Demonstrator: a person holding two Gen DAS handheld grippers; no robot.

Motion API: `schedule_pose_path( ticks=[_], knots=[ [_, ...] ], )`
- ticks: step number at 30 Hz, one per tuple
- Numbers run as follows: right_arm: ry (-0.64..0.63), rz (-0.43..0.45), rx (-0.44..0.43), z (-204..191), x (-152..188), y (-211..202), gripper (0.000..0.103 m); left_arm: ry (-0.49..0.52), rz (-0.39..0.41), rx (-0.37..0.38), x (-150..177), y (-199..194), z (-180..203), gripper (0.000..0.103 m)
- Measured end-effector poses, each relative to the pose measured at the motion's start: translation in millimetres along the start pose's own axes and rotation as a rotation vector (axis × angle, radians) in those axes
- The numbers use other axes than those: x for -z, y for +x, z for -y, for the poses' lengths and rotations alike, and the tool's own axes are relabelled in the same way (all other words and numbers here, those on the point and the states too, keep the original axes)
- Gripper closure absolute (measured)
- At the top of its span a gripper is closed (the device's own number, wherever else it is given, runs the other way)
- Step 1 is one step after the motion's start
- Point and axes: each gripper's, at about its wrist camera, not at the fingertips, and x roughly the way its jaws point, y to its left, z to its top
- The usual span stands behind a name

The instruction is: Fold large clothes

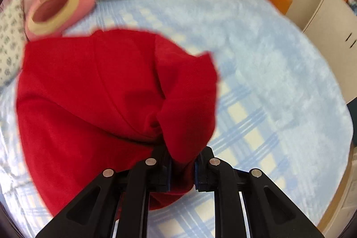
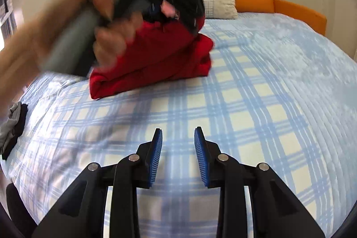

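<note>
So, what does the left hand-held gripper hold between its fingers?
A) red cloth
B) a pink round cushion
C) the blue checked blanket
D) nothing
A: the left hand-held gripper is shut on a bunch of the red fabric garment, which lies on the blue checked bed cover.

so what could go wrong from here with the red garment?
1. The left gripper pinches only a small bunched wad of the red garment; it may slip out and undo the fold.
2. The right gripper is open and empty over the plaid bedspread, so the garment's far side is unsupported and the stacked layers could slide apart.
3. The pink cushion and pillows sit close behind the garment; the cloth could snag or land on them.
</note>
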Motion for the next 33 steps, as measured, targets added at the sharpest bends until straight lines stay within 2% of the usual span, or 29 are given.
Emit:
schedule_pose_path(
  ticks=[3,6,8,10,12,16,19,21,24,26,27,28,30,33],
  knots=[
    [0.021,0.0,0.003,10.9,0.5,-3.0,0.072,-0.012,-0.006,0.005,3.8,13.6,-3.7,0.084],
    [0.042,0.001,0.009,20.3,-3.9,-4.9,0.072,0.008,0.0,0.004,4.9,9.3,-0.7,0.077],
    [0.054,0.011,0.011,24.2,-10.6,-6.9,0.072,0.032,0.025,0.022,5.6,0.5,5.9,0.062],
    [0.05,0.027,0.018,25.1,-17.4,-11.0,0.072,0.079,0.085,0.043,12.1,-20.5,13.3,0.036],
    [0.037,0.039,0.029,26.0,-28.6,-11.5,0.071,0.124,0.177,0.06,21.9,-53.3,19.6,0.021],
    [0.019,0.05,0.042,27.6,-56.0,-5.0,0.071,0.097,0.305,0.072,35.6,-110.5,-9.0,0.015],
    [-0.005,0.066,0.036,23.9,-84.5,2.0,0.071,-0.005,0.356,0.008,43.4,-133.5,-61.8,0.012],
    [-0.027,0.078,0.019,15.6,-108.8,8.4,0.071,-0.073,0.354,-0.051,48.1,-129.7,-97.6,0.012],
    [-0.052,0.083,-0.016,3.5,-140.8,21.2,0.071,-0.175,0.29,-0.001,58.2,-102.7,-141.1,0.015],
    [-0.055,0.065,-0.064,-2.9,-165.8,35.2,0.056,-0.216,0.231,0.042,63.0,-72.3,-155.6,0.019],
    [-0.059,0.058,-0.09,-6.0,-178.4,42.3,0.041,-0.231,0.198,0.078,66.1,-57.4,-157.7,0.02],
    [-0.066,0.057,-0.102,-9.0,-187.6,46.6,0.035,-0.241,0.181,0.096,71.9,-42.7,-158.2,0.018],
    [-0.089,0.046,-0.098,-17.0,-217.5,63.4,0.034,-0.237,0.209,0.072,80.1,-25.8,-154.8,0.017],
    [-0.107,-0.009,-0.135,-29.3,-262.5,101.3,0.017,-0.233,0.246,0.066,87.8,-22.1,-152.4,0.017]
  ],
)
